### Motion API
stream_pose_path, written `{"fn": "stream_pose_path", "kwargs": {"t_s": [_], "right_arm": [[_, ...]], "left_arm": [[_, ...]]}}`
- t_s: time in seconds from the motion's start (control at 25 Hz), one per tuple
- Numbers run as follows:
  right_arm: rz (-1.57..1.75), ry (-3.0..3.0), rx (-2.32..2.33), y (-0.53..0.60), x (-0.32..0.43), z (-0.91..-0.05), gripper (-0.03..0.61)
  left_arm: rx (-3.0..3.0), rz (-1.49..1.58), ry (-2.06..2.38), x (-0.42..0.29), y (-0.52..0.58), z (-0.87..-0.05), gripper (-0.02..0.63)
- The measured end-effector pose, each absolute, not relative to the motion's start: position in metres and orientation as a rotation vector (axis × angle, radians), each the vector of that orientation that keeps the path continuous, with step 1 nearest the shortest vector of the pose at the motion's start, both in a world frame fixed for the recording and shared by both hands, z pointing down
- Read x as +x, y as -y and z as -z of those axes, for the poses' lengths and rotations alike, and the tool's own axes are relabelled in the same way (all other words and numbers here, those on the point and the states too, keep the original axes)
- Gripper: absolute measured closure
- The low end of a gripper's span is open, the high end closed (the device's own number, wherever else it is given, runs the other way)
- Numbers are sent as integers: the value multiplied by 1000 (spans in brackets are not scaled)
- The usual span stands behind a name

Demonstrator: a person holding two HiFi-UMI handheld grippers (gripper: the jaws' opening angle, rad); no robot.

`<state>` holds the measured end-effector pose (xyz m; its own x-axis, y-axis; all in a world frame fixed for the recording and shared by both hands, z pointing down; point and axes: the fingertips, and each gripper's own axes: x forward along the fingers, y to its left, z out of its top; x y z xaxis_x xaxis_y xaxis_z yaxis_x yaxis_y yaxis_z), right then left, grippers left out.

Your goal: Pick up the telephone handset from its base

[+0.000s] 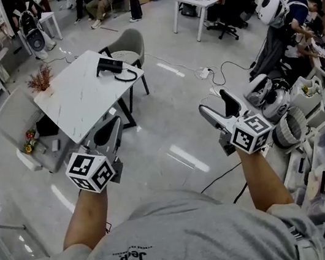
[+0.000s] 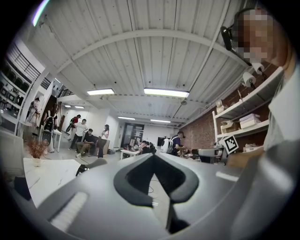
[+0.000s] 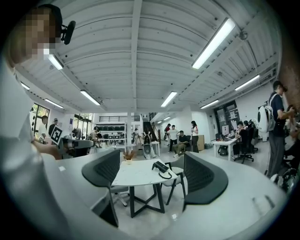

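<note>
The white desk (image 1: 79, 100) stands on the grey floor, well apart from both grippers. The black phone (image 1: 111, 65) sits at the desk's far edge, on the side by the grey chair (image 1: 127, 44). Its handset seems to lie on the base, though it is too small to be sure, and its cord loops onto the desktop beside it. A small vase of dried plants (image 1: 40, 80) stands at the desk's far left corner.

The left gripper (image 1: 110, 129) is held level just short of the desk's near corner. Its jaws are closed tip to tip, with nothing between them; the left gripper view shows the pads (image 2: 136, 190) meeting at the front.

The right gripper (image 1: 214, 102) is level too, off to the right of the desk and over the floor. Its jaws stand wide apart and empty. The right gripper view looks between them at the distant desk (image 3: 136, 177) with the phone (image 3: 162, 168) on top.

People sit and stand far beyond the desk.
</note>
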<state>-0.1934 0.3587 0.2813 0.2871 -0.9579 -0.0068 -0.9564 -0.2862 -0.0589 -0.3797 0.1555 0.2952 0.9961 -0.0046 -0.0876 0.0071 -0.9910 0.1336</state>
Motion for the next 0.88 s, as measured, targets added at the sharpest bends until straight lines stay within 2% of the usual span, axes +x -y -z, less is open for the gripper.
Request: {"fn": "stream_pose_path", "kwargs": {"t_s": [0.52,0.88], "right_arm": [[50,-1905,-2431,-380,-121,-284,176],[76,-1853,-2506,-297,-63,-306,178]], "left_arm": [[3032,136,103,-320,-177,-291,560],[3023,169,-28,-241,-93,-313,560]]}}
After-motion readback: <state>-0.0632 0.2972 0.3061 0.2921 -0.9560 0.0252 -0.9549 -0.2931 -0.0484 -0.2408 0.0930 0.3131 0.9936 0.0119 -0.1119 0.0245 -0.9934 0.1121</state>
